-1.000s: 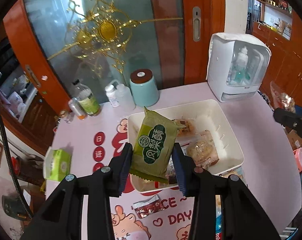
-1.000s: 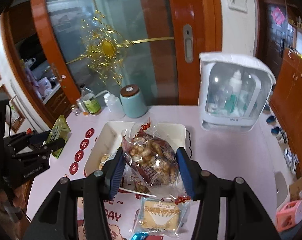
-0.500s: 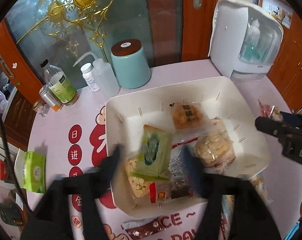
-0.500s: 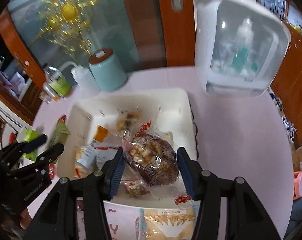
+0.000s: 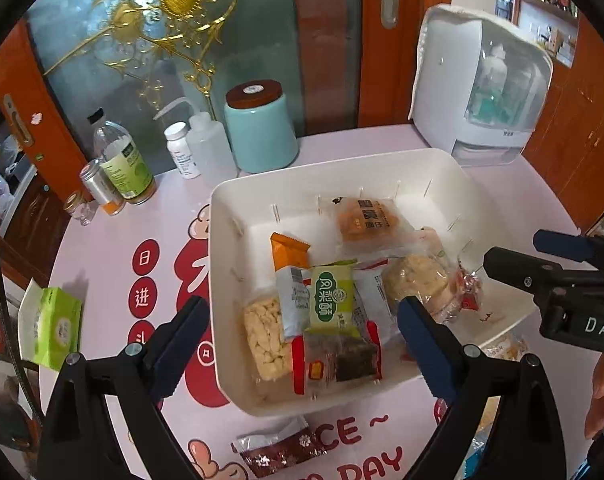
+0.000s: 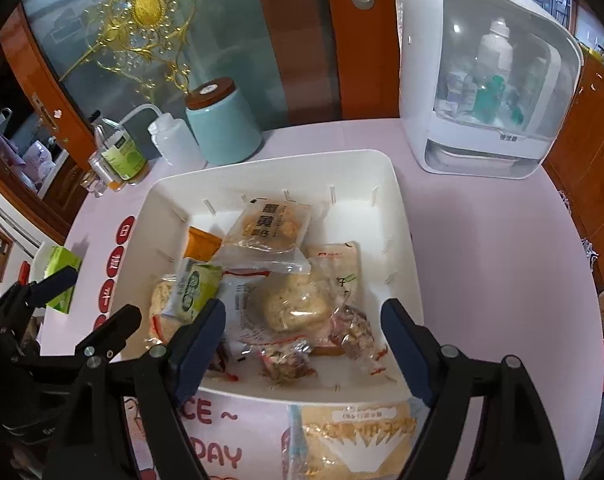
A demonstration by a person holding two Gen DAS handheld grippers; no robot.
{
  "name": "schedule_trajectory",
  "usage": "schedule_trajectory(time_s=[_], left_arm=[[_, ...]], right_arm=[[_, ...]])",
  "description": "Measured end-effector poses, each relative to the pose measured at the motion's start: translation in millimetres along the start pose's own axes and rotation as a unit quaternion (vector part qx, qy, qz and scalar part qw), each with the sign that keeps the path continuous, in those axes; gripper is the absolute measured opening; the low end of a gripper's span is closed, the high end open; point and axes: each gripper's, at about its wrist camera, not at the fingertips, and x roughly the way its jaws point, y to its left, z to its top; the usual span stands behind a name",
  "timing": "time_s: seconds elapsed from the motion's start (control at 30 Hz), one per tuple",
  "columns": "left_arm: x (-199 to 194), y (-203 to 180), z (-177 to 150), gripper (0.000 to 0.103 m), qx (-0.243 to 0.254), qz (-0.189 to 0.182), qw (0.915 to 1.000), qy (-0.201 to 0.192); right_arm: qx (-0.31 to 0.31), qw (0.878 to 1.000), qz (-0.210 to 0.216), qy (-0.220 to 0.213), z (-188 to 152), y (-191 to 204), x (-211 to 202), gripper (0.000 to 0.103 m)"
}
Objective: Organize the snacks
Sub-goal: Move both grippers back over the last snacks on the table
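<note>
From my left tongs (image 5: 300, 344), the jaws have just sprung apart — the green pack (image 5: 331, 298) I held a second ago now lies in the white bin (image 5: 262, 196), on the near-left heap. From my right tongs (image 6: 302, 334), jaws likewise just opened and empty — the nut bag (image 6: 288, 356) sits on the bin's near floor. Two more stowed; a wafer pack (image 6: 354, 436) waits on the table, nearer than the bin.

A white bin (image 5: 442, 168) holds a green snack packet (image 5: 332, 296) and an orange one (image 5: 288, 250) on the pink, red-printed bench (image 5: 514, 200).
</note>
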Motion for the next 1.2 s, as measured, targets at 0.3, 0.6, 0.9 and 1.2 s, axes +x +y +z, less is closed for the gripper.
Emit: schedule_trajectory(time_s=[0.3,0.6,0.9,1.2], left_arm=[[-53,4,-28,0.095,-0.027,-0.009,0.9989,-0.038],[-107,-7,-68,0.094,-0.015,-0.015,0.9975,-0.068],[-131,-9,-115,0.094,-0.036,-0.043,0.9971,-0.052],[-125,-6,-151,0.094,-0.055,-0.044,0.9975,-0.007]], right_arm=[[-0.003,1.0,-0.005,-0.007,-32,10,-41,0.081],[0.01,0.999,-0.02,-0.05,-77,14,-101,0.081],[0.005,0.994,-0.071,-0.078,-124,11,-152,0.081],[0.014,0.987,-0.138,-0.074,-155,-24,-172,0.081]])
